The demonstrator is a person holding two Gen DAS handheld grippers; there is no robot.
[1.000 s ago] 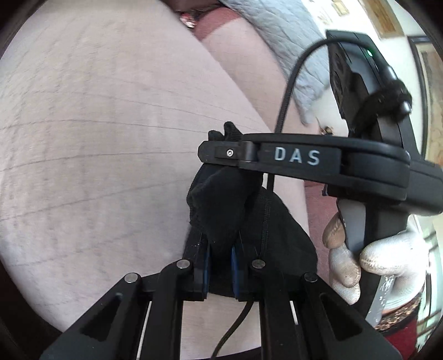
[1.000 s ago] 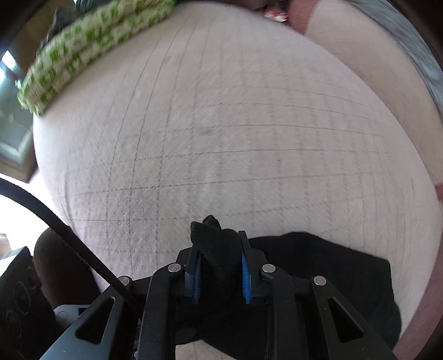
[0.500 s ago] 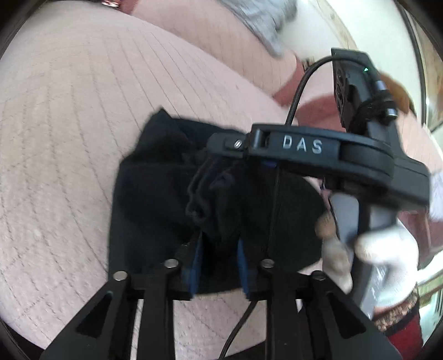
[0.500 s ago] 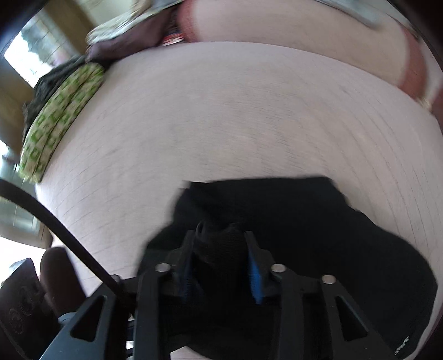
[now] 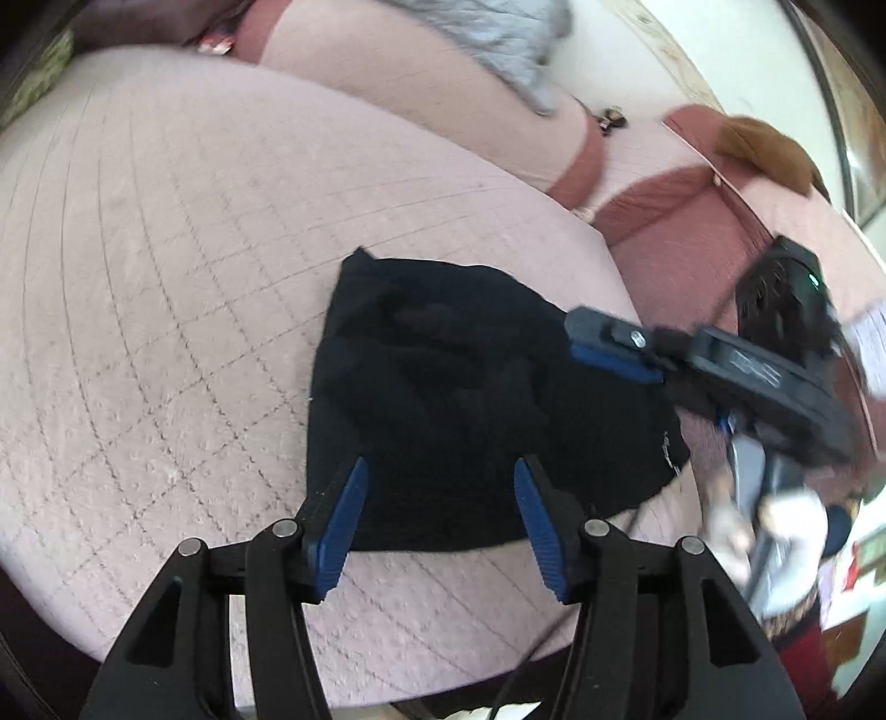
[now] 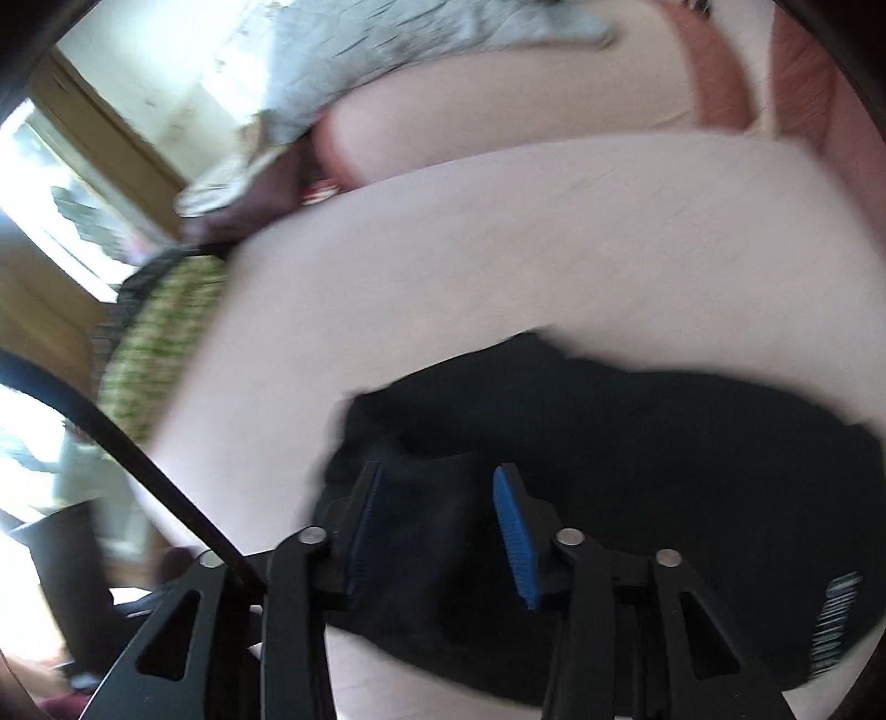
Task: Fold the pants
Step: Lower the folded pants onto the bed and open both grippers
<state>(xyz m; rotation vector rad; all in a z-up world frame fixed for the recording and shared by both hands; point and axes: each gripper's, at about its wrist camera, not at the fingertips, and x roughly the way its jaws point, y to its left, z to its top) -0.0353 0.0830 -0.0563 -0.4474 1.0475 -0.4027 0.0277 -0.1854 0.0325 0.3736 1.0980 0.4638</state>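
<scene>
The black pants [image 5: 476,399] lie folded in a compact bundle on the pink quilted bed [image 5: 166,288], near its front right corner. My left gripper [image 5: 440,471] is open just above the bundle's near edge, with nothing between its blue pads. My right gripper [image 6: 437,482] is open over the pants [image 6: 637,443] in its own blurred view. In the left wrist view the right gripper [image 5: 614,354] hangs at the bundle's right side, held by a gloved hand [image 5: 786,515].
A grey blanket [image 5: 498,39] and pink-and-maroon pillows [image 5: 664,183] lie at the head of the bed. A green patterned cloth [image 6: 160,343] lies at the bed's left edge. The bed's front edge is just below both grippers.
Both grippers were shut on the pants fabric and carried it over the bundle. Now both have opened and let go, and the pants lie folded on the bed.
</scene>
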